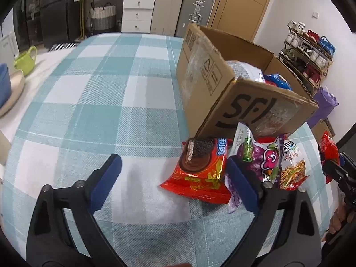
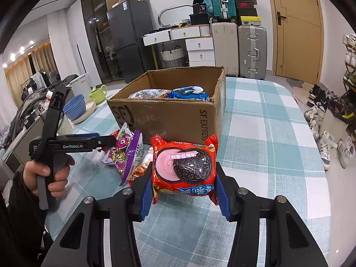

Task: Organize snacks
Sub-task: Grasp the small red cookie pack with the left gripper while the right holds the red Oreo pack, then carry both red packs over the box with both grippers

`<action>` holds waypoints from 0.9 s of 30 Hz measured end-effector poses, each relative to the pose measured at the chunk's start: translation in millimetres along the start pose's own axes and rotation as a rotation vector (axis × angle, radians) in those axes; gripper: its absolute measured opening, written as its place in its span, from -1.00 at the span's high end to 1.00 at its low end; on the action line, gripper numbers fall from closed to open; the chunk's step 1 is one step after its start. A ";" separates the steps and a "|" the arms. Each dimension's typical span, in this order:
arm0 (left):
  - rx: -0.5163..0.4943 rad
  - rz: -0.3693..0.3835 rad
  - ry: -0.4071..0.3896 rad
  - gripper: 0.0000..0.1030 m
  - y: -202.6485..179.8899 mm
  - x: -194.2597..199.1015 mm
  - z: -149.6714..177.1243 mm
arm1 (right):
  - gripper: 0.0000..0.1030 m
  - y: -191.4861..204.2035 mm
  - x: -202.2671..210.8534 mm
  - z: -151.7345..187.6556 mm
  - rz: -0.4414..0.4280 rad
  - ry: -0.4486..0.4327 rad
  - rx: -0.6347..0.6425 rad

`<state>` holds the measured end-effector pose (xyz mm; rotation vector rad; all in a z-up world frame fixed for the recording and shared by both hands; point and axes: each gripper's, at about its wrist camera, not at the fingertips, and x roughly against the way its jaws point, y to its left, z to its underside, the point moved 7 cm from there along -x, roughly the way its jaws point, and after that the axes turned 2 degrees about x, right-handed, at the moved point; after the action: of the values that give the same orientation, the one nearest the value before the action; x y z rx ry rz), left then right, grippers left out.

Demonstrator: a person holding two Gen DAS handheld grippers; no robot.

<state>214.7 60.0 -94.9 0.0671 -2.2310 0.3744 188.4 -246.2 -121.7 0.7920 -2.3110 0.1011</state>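
Note:
A cardboard SF box (image 2: 169,115) stands open on the checked tablecloth, with a blue cookie pack (image 2: 189,93) and a white pack (image 2: 146,94) inside. My right gripper (image 2: 183,181) is shut on a red Oreo pack (image 2: 183,166), held just above the cloth in front of the box. My left gripper (image 1: 173,173) is open and empty, its right finger beside another red Oreo pack (image 1: 200,173) lying on the cloth. A purple candy bag (image 1: 264,158) and a noodle snack bag (image 1: 291,169) lie beside it, below the box (image 1: 213,84).
The left gripper's handle (image 2: 53,146) shows at the left in the right wrist view. Blue bowls (image 2: 75,108) and a green cup (image 2: 99,93) sit at the table's far left. Suitcases, drawers and a shoe rack (image 1: 307,55) stand beyond the table.

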 end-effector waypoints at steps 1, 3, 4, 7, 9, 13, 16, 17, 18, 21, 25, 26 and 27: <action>0.010 0.034 0.005 -0.59 -0.3 -3.0 1.3 | 0.04 -0.1 -0.3 0.5 0.000 0.002 -0.001; 0.045 0.112 0.022 -0.34 -1.6 -8.2 4.6 | 0.04 -0.2 -0.6 0.6 0.000 0.003 -0.002; 0.052 0.132 0.025 -0.31 -2.5 -9.4 5.7 | 0.04 0.0 -0.5 0.7 -0.001 0.003 -0.001; 0.031 0.161 0.025 0.08 -8.8 -11.5 7.6 | 0.04 0.2 0.7 0.3 0.001 0.000 0.002; 0.007 0.146 0.010 0.17 -11.6 -10.5 8.1 | 0.04 0.9 2.4 -0.3 -0.002 -0.006 0.001; -0.020 0.105 -0.009 0.21 -13.0 -4.0 9.5 | 0.05 3.5 4.7 -2.6 0.000 -0.019 0.007; -0.033 0.071 -0.031 0.21 -10.8 3.9 7.6 | 0.05 6.2 5.0 -2.9 0.002 -0.026 0.012; -0.034 0.059 -0.039 0.21 -10.0 7.6 6.2 | 0.05 6.0 4.6 -3.1 0.002 -0.028 0.013; -0.035 0.049 -0.048 0.21 -9.7 12.1 5.1 | 0.05 6.9 4.2 -2.9 0.003 -0.029 0.016; -0.042 0.035 -0.080 0.20 -8.1 26.7 0.9 | 0.05 8.1 4.2 -3.1 0.010 -0.036 0.022; -0.046 0.031 -0.122 0.21 -8.6 48.1 -4.7 | 0.05 8.4 7.2 -4.1 0.019 -0.050 0.026; -0.046 0.031 -0.132 0.20 -9.3 52.4 -5.8 | 0.05 8.2 7.8 -4.4 0.021 -0.052 0.027; -0.047 0.033 -0.144 0.20 -10.6 59.1 -7.2 | 0.05 7.7 7.9 -4.9 0.023 -0.053 0.026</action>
<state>184.3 56.7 -42.7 0.0336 -2.3850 0.3436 182.3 -242.7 -111.9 0.7903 -2.3732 0.1217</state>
